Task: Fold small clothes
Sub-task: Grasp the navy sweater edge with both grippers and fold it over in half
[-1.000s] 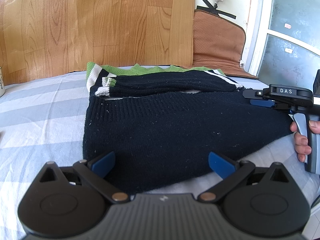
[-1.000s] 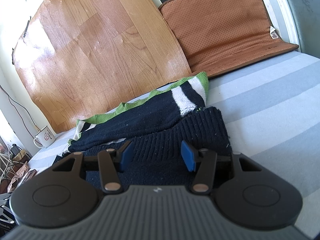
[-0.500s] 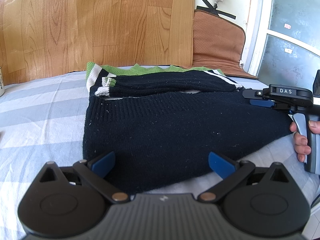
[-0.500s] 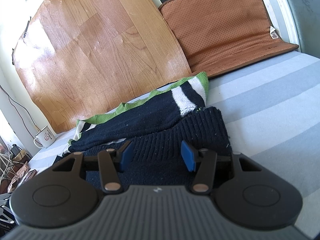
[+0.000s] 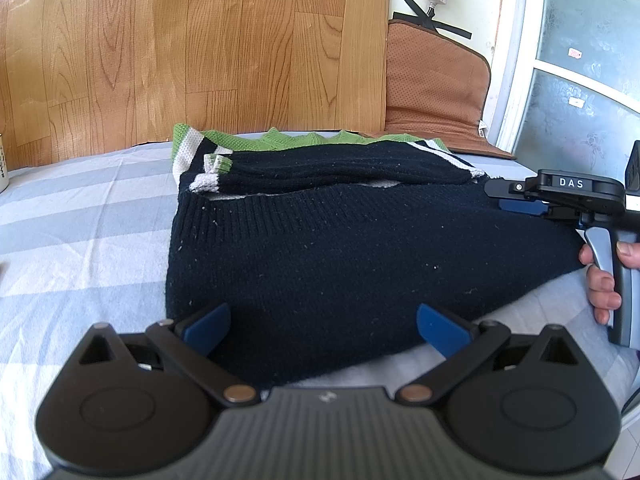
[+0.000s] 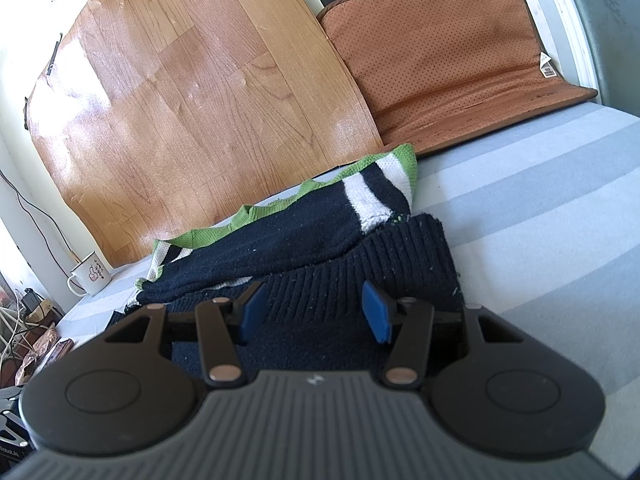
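Note:
A dark navy knit sweater (image 5: 340, 252) with green and white trim lies partly folded on the striped bed; its sleeves are laid across the top. It also shows in the right wrist view (image 6: 320, 264). My left gripper (image 5: 322, 322) is open, its blue pads spread wide over the sweater's near edge. My right gripper (image 6: 314, 310) is open over the sweater's ribbed hem, holding nothing. The right gripper also shows in the left wrist view (image 5: 520, 200) at the sweater's right edge, held by a hand.
The blue-and-white striped bedsheet (image 5: 80, 240) spreads to both sides. A wood-pattern panel (image 5: 200, 40) and a brown cushion (image 6: 440, 52) stand against the wall. A white mug (image 6: 88, 274) stands at the far left. A glass door (image 5: 580, 80) is at right.

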The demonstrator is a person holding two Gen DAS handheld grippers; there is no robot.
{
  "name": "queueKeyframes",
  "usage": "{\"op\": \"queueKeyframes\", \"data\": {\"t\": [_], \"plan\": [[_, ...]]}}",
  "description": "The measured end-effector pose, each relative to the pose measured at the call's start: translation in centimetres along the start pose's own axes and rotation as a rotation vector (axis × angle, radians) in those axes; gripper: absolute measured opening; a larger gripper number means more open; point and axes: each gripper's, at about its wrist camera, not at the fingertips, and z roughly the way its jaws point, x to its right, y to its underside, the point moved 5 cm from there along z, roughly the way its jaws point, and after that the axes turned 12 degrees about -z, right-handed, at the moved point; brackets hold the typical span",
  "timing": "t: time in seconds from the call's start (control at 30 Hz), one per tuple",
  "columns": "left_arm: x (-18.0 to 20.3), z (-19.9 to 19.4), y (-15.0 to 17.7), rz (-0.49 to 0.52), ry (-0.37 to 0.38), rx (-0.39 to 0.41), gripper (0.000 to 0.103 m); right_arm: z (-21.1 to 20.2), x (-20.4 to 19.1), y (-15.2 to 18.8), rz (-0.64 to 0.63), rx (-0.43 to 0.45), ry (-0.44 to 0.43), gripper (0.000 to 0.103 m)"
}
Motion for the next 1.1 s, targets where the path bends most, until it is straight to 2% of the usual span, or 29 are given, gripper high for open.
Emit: {"op": "queueKeyframes", "data": {"t": [0.23, 0.4, 0.47, 0.53, 0.63, 0.73, 0.8, 0.97, 1.03, 1.07, 1.1], "plan": [[-0.1, -0.2, 0.0, -0.013, 0.012, 0.003, 0.103, 0.0, 0.0, 0.0, -0.001, -0.001, 0.000, 0.056], [-1.5, -1.0, -1.6, -0.141, 0.128, -0.026, 0.103, -0.2, 0.1, 0.0, 0.007, 0.000, -0.007, 0.056], [-2.2, -1.8, -3.4, -0.152, 0.143, 0.005, 0.103, -0.8, 0.1, -0.4, 0.031, 0.005, -0.050, 0.056], [-3.0, -2.5, -6.2, -0.125, 0.111, 0.066, 0.103, -1.7, -0.1, -2.0, 0.007, 0.036, -0.082, 0.056], [-4.5, -1.3, -10.5, -0.098, 0.013, 0.103, 0.103, -1.6, 0.0, -5.4, -0.067, 0.049, -0.064, 0.058], [-6.2, 2.6, -14.4, -0.071, -0.086, 0.119, 0.103, 1.5, 0.9, -8.7, -0.113, -0.001, -0.016, 0.058], [-7.5, 6.4, -16.4, -0.074, -0.148, 0.089, 0.103, 4.6, 1.4, -10.6, -0.172, -0.043, 0.013, 0.058], [-9.9, 14.0, -19.3, -0.199, -0.136, -0.003, 0.103, 13.5, 3.6, -13.3, -0.250, -0.185, 0.065, 0.061], [-10.2, 16.3, -19.9, -0.228, -0.134, -0.019, 0.102, 16.8, 4.4, -13.5, -0.245, -0.243, 0.044, 0.062], [-10.3, 17.2, -20.0, -0.232, -0.135, -0.024, 0.095, 18.4, 4.7, -13.5, -0.244, -0.278, 0.025, 0.062], [-10.3, 18.1, -20.0, -0.228, -0.139, -0.036, 0.075, 19.7, 5.0, -13.3, -0.246, -0.302, 0.014, 0.063]]}}
